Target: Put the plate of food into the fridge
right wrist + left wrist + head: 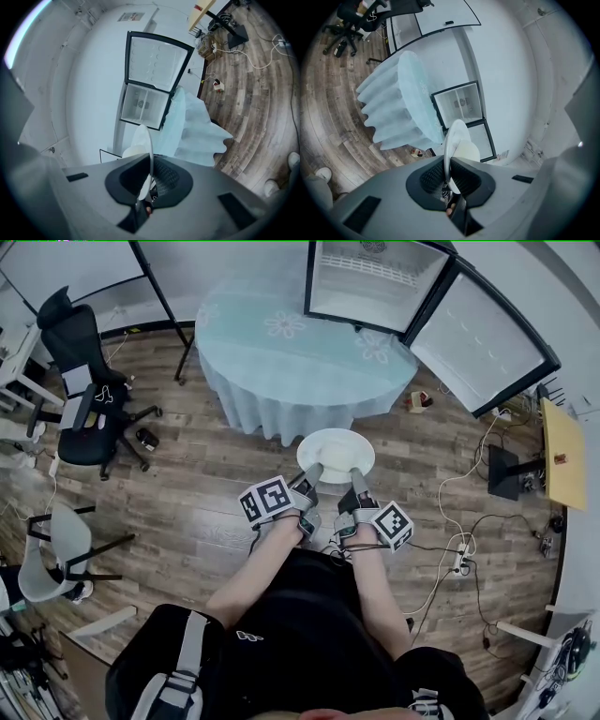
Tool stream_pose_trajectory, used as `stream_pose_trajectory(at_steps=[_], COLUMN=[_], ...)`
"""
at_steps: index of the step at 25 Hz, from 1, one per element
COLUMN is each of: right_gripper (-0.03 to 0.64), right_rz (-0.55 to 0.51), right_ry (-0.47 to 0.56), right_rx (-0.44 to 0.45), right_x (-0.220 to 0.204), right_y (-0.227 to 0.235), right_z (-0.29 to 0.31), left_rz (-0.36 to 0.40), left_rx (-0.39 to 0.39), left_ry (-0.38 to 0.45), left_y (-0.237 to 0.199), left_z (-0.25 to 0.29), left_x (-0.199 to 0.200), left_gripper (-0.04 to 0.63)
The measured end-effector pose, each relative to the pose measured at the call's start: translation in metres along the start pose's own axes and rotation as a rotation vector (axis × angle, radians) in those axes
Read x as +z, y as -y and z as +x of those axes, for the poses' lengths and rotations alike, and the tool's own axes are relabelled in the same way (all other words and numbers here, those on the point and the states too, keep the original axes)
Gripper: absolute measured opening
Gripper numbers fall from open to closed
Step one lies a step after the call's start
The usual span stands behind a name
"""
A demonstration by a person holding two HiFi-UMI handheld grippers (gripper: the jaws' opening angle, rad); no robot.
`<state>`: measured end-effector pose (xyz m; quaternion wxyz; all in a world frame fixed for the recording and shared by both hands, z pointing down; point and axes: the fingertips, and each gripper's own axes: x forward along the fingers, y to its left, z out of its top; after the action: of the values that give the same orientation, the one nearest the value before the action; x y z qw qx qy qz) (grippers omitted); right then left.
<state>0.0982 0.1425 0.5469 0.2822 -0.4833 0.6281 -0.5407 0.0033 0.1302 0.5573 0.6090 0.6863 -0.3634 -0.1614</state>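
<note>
A white plate (pixel 336 454) hangs level over the wooden floor, just in front of the round table (pixel 300 352) with a pale blue cloth. My left gripper (pixel 312 472) is shut on its near left rim and my right gripper (pixel 357 474) on its near right rim. In the left gripper view the plate (pixel 457 136) runs edge-on between the pads of my left gripper (pixel 449 176), with a pale mound of food (pixel 467 153) on it. The right gripper view shows the same plate (pixel 149 145) in my right gripper (pixel 151 176). The small fridge (pixel 375 282) stands open beyond the table, its door (pixel 483 338) swung right.
A black office chair (pixel 89 390) and a grey chair (pixel 56 554) stand at the left. Cables and a power strip (pixel 459 559) lie on the floor at the right, near a black stand (pixel 506 470) and a yellow tabletop (pixel 562 451). A small object (pixel 419 402) lies by the table.
</note>
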Motion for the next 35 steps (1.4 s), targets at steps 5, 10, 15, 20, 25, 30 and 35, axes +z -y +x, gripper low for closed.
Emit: stream_pose_trajectory(at_steps=[5, 10, 15, 20, 25, 30, 35], right_gripper=[0.018, 0.018, 0.018, 0.018, 0.018, 0.018, 0.018], right_rz=[-0.01, -0.003, 0.011, 0.024, 0.051, 0.027, 0.041], right_ry=[0.006, 0.024, 0.03, 0.035, 0.015, 0.003, -0.017], right_rx=[-0.013, -0.033, -0.071, -0.083, -0.069, -0.028, 0.041], right_x=[-0.006, -0.014, -0.01, 0.013, 0.046, 0.096, 0.136], right_y=[-0.002, 0.002, 0.013, 0.025, 0.036, 0.028, 0.016], right_z=[0.014, 0.026, 0.027, 0.044, 0.067, 0.099, 0.13], left_rz=[-0.005, -0.015, -0.04, -0.046, -0.067, -0.039, 0.001], left_rx=[0.005, 0.01, 0.031, 0.04, 0.057, 0.039, 0.023], left_ry=[-0.01, -0.032, -0.065, -0.069, -0.053, -0.023, 0.025], left_y=[-0.006, -0.017, -0.026, -0.027, -0.025, 0.0, 0.025], left_z=[0.001, 0.003, 0.012, 0.042, 0.082, 0.131, 0.171], left_x=[0.015, 0.027, 0.022, 0.028, 0.031, 0.052, 0.072], left_gripper=[0.035, 0.035, 0.035, 0.035, 0.034, 0.034, 0.034])
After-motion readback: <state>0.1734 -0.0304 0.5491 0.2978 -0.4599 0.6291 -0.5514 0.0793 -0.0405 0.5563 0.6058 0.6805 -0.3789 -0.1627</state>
